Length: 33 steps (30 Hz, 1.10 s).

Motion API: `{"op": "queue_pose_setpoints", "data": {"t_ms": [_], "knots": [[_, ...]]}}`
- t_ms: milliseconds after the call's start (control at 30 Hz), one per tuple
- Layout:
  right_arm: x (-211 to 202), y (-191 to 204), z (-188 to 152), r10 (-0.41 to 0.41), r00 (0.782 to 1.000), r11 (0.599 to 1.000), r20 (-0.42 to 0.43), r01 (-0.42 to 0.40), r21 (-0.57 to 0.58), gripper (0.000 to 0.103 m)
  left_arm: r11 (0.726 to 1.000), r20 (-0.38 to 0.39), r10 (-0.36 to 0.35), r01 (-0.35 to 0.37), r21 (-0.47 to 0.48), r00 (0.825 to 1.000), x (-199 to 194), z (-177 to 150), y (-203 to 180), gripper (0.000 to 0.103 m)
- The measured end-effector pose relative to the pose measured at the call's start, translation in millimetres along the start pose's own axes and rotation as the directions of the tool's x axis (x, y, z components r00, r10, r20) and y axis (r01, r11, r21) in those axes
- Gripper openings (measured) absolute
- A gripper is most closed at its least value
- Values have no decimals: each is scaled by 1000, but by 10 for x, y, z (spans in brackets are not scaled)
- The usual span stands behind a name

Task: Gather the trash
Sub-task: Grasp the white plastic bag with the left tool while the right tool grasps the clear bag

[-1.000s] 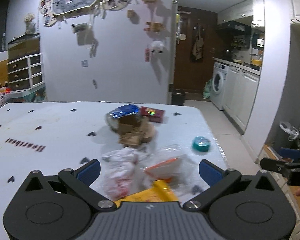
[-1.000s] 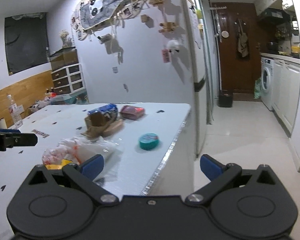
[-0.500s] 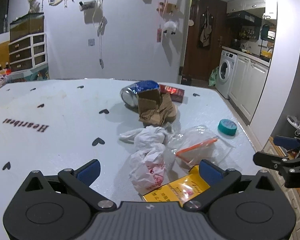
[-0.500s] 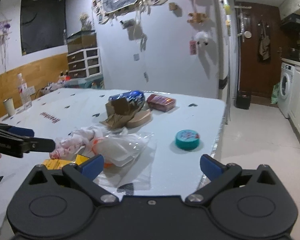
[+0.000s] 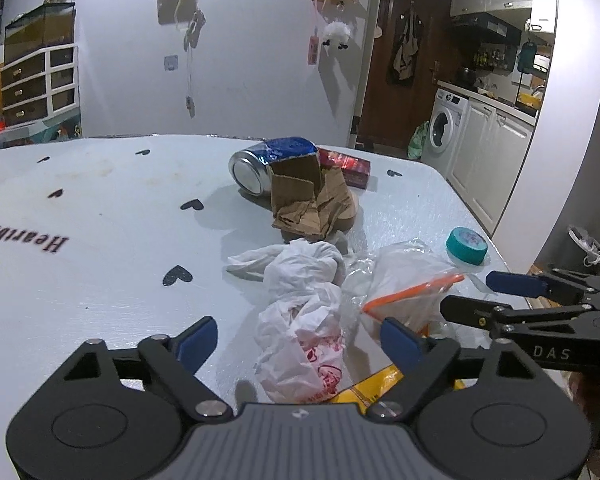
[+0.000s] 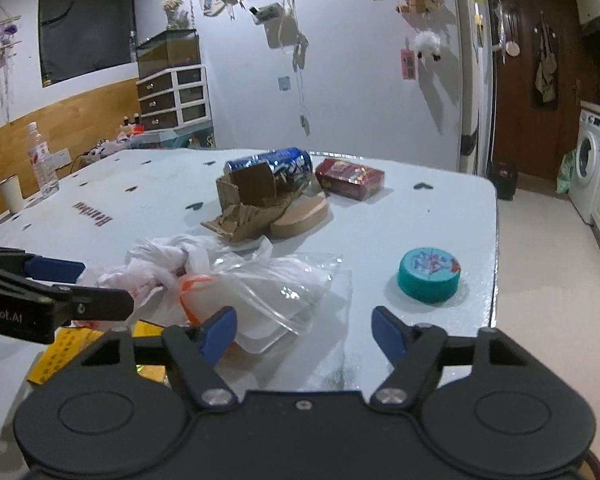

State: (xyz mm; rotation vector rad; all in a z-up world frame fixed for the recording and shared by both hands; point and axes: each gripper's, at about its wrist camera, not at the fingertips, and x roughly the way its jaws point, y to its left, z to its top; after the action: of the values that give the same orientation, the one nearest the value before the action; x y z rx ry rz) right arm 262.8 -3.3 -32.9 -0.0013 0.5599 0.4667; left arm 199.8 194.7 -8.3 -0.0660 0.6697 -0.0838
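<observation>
Trash lies on a white table point(image 5: 100, 240). A crumpled white plastic bag point(image 5: 300, 320) lies just ahead of my open left gripper point(image 5: 296, 340). A clear zip bag with an orange strip point(image 5: 404, 284) lies beside it, over a yellow packet point(image 5: 376, 390). Farther back lie torn brown cardboard point(image 5: 312, 204), a blue can point(image 5: 268, 160) on its side and a red box point(image 5: 348, 166). A teal round lid point(image 6: 430, 270) sits near the table's right edge. My open right gripper point(image 6: 304, 330) hovers over the zip bag point(image 6: 268, 292), empty.
A water bottle point(image 6: 42, 158) and a white cup point(image 6: 10, 198) stand at the table's far left edge. A drawer unit point(image 6: 172, 98) stands by the back wall. A washing machine point(image 5: 444, 132) and a small bin point(image 5: 586, 246) are to the right, off the table.
Both grippers have moved forward and lower toward the trash pile, and their jaws have narrowed a little. The trash has not moved.
</observation>
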Motion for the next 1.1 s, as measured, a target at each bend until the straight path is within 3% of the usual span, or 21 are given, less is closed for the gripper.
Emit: {"op": "queue_pose_setpoints", "data": {"t_ms": [133,300,400,467,567,1100], "knots": [[38,-29,-9,7,1000,1000,-17,-7,16,57,1000,-25,-1,1,-11,1000,117,17,7,74],[3,-57,-3,18,1000,1000,-20,-18,22,21,999,-43,16,-17,-30,999,223,-4,7,64],[-37,-69,-8,13,999,1000,-30,-13,6,14,998,-29,31,-33,-54,999,224,-17,37,53],[-67,-81,-14,9,999,1000,-35,-9,-6,12,997,-21,38,-39,-64,999,208,-16,50,43],[-122,-104,-21,5,999,1000,-32,-5,-12,11,997,-9,45,-46,-61,999,155,-12,43,35],[-617,-95,86,-24,999,999,46,25,-22,1,997,117,81,-79,-14,990,-518,71,-207,34]]}}
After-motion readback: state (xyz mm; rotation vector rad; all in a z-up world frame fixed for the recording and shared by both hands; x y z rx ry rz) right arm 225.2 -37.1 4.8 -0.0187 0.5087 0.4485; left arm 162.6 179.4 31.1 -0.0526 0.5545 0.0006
